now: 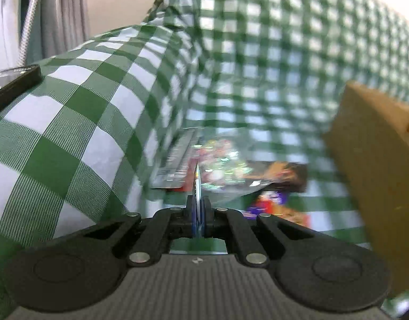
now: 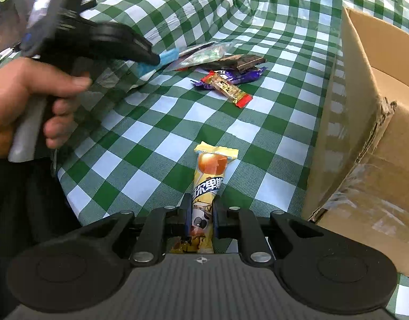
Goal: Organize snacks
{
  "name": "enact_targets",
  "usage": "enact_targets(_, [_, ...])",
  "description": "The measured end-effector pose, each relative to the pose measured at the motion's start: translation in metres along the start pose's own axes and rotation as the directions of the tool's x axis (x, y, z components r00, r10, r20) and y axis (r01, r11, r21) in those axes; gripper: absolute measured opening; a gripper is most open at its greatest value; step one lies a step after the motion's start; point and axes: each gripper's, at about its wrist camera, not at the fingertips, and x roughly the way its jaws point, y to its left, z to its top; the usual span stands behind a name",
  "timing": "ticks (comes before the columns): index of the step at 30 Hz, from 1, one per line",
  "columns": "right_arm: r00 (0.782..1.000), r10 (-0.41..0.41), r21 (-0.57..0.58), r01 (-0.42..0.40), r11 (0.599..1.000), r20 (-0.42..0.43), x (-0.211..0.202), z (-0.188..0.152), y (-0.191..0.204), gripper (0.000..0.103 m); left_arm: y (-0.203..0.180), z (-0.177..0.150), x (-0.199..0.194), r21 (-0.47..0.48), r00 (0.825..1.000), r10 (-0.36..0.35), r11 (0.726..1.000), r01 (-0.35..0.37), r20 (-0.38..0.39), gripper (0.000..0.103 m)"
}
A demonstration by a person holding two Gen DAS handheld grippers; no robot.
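Two black fingers of the left gripper (image 1: pixel 198 208) stand almost together in the left wrist view, pinching a thin blue-and-white wrapper (image 1: pixel 197 186) seen edge-on, which rises upright from between the pads. Past it, blurred, a pile of snack packets (image 1: pixel 231 170) lies on the green-and-white checked cloth (image 1: pixel 79 112); a silvery strip and a dark packet can be made out, the rest is too smeared to tell. The cloth bulges up in a big fold at the left. A brown cardboard box (image 1: pixel 369 165) stands at the right edge. Far left there is a dark flat object (image 1: pixel 17 82) on the cloth and grey curtains (image 1: pixel 63 10) behind.

In the right wrist view the right gripper (image 2: pixel 201 213) has its fingers a narrow way apart, pressed on both sides of a yellow snack packet (image 2: pixel 208 178) printed with an orange ball; the packet lies lengthwise along the fingers, its crimped far end over the checked cloth. Further off, the pile holds a purple wrapper (image 2: pixel 241 77), a gold bar with red ends (image 2: pixel 228 88), a dark chocolate packet (image 2: pixel 241 62) and a clear shiny bag (image 2: pixel 204 56). The person's left hand (image 2: pixel 25 98) grips the other tool's handle at the left, its tip bearing the light blue wrapper beside the pile. The open cardboard box, torn at its near corner, stands on the right, close to the cloth.
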Motion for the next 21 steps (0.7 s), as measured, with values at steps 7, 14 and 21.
enact_targets(7, [1.0, -0.021, -0.019, 0.021, 1.0, 0.005, -0.003, -0.005, 0.005, 0.017, 0.005, -0.029, -0.019, -0.249, 0.945, -0.272, 0.942, 0.224, -0.18, 0.003])
enact_targets(14, [0.999, -0.036, -0.021, 0.036, 0.999, 0.003, -0.007, -0.01, 0.006, 0.017, -0.014, -0.061, -0.022, -0.25, 0.935, -0.232, 0.954, 0.165, -0.268, 0.009])
enact_targets(21, [0.999, -0.051, -0.034, 0.051, 0.998, 0.002, -0.009, -0.014, 0.008, 0.017, -0.015, -0.063, -0.029, -0.187, 0.965, -0.132, 0.978, 0.09, -0.227, 0.029])
